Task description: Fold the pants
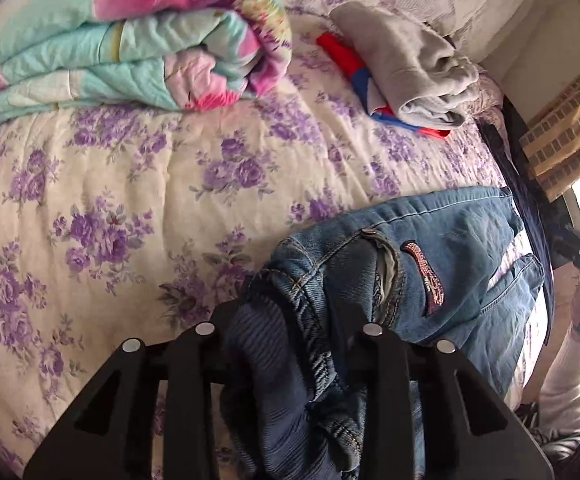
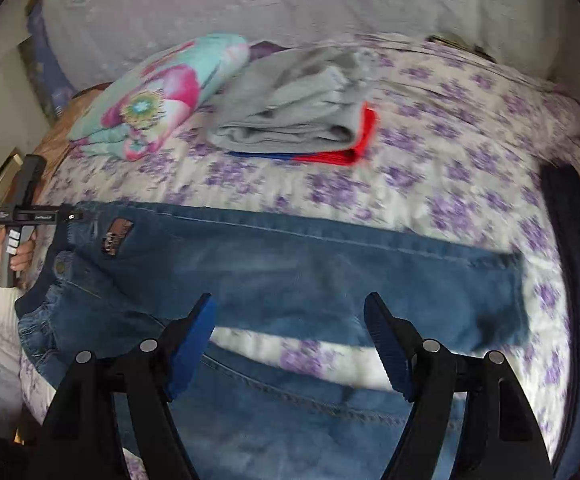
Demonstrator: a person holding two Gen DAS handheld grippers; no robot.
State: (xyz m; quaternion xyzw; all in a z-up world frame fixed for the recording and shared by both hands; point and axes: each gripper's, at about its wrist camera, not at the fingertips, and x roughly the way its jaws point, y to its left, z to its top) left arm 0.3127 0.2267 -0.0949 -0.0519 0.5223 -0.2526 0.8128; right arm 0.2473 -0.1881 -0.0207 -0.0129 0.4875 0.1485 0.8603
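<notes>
Blue jeans (image 2: 298, 264) lie spread across the flowered bedspread (image 2: 470, 168), waist at the left, one leg stretched to the right and the other running under my right gripper. My right gripper (image 2: 290, 328) is open and empty, just above the gap between the two legs. My left gripper (image 1: 290, 328) is shut on the bunched waistband of the jeans (image 1: 430, 280), with denim and dark ribbed trim squeezed between its fingers. The left gripper also shows in the right wrist view (image 2: 65, 216) at the waist's corner.
A folded grey garment (image 2: 290, 120) lies on a red and blue one (image 2: 346, 152) at the back of the bed. A rolled teal and pink quilt (image 1: 129, 40) sits at the back left. A dark garment (image 2: 578, 280) hangs at the bed's right edge.
</notes>
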